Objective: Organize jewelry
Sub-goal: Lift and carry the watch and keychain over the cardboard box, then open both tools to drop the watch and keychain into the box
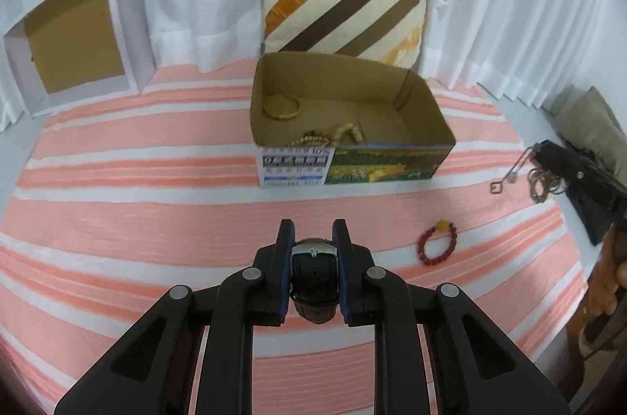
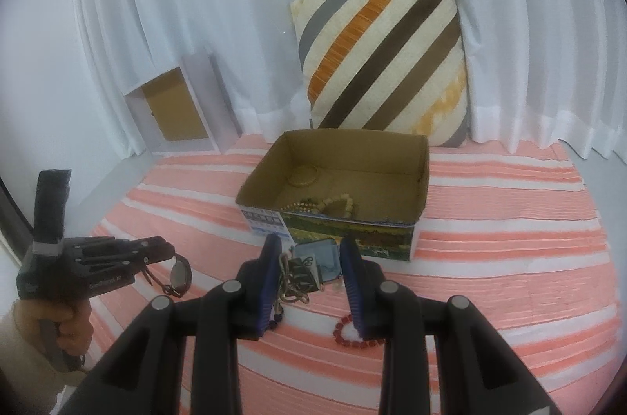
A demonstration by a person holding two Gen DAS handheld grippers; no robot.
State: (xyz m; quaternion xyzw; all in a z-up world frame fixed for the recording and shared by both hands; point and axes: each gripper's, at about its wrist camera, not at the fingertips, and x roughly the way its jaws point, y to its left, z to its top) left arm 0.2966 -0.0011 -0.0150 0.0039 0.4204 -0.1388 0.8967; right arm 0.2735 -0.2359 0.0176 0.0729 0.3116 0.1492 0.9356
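While the left gripper (image 1: 312, 254) is clamped on a black leather-strapped wristwatch (image 1: 313, 260) with a silver case, lifted above the pink-and-white striped cloth (image 1: 137, 211), the open cardboard box (image 1: 425, 109) sits far centre holding a gold bangle (image 1: 281, 106) and beaded strands (image 1: 329, 136); bare cloth lies between; a red bead bracelet (image 1: 437, 243) rests near right; the right gripper (image 2: 311, 276) pinches a tangle of chains and a tagged card (image 2: 301, 274), its jaws part closed.

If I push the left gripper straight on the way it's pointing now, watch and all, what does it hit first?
Most likely the striped cloth short of the cardboard box: the left gripper, jaws shut on the watch, tilts downward. The box lies dead ahead beyond; depth is hard to judge.
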